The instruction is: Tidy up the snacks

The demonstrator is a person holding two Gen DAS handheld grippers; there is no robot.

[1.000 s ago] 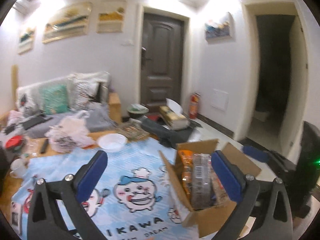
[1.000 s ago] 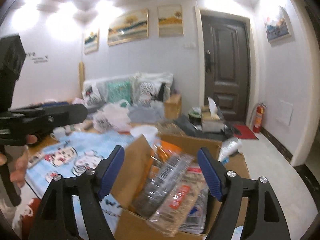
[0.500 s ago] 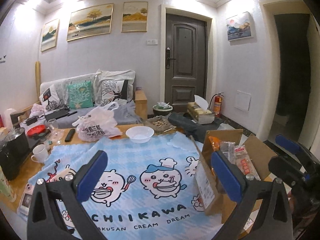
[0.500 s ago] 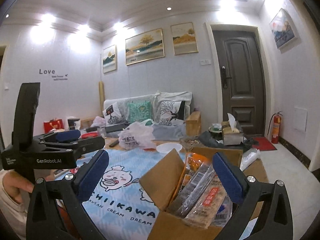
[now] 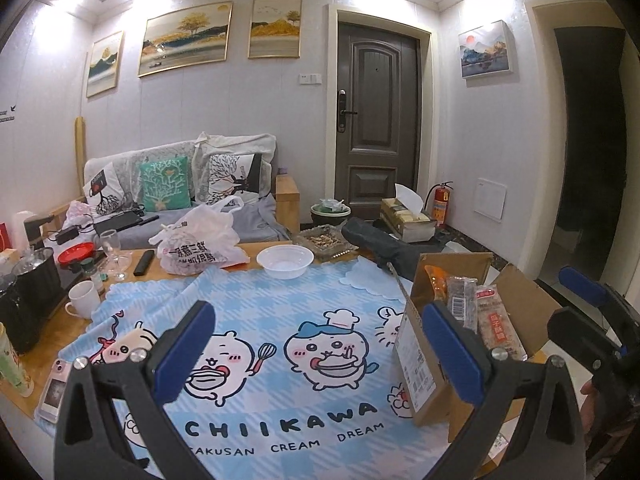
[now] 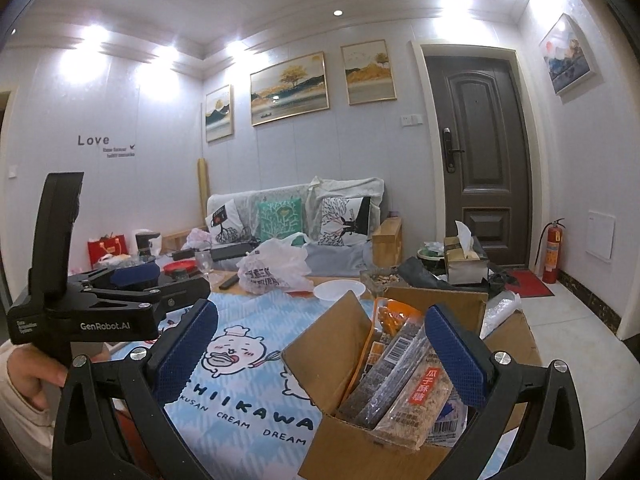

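Note:
An open cardboard box [image 5: 424, 364] stands on the right part of the blue cartoon tablecloth [image 5: 264, 320]. Several snack packets [image 5: 496, 326] stand upright inside it; they also show in the right wrist view [image 6: 416, 392], with the box's flap [image 6: 332, 352] raised. My left gripper [image 5: 320, 348] is open and empty, held above the cloth to the left of the box. My right gripper [image 6: 320, 348] is open and empty, held just above the box's near side. The left gripper's body also shows in the right wrist view [image 6: 96, 312].
A white bowl [image 5: 285, 261], a white plastic bag [image 5: 200, 244], a wine glass [image 5: 114, 248], a white mug [image 5: 84, 298] and a black kettle [image 5: 24, 300] stand on the table's far and left sides. A phone [image 5: 54, 388] lies at the left edge.
Both grippers have pulled back and risen from the box. The left view has swung left over the tablecloth. Both stay open.

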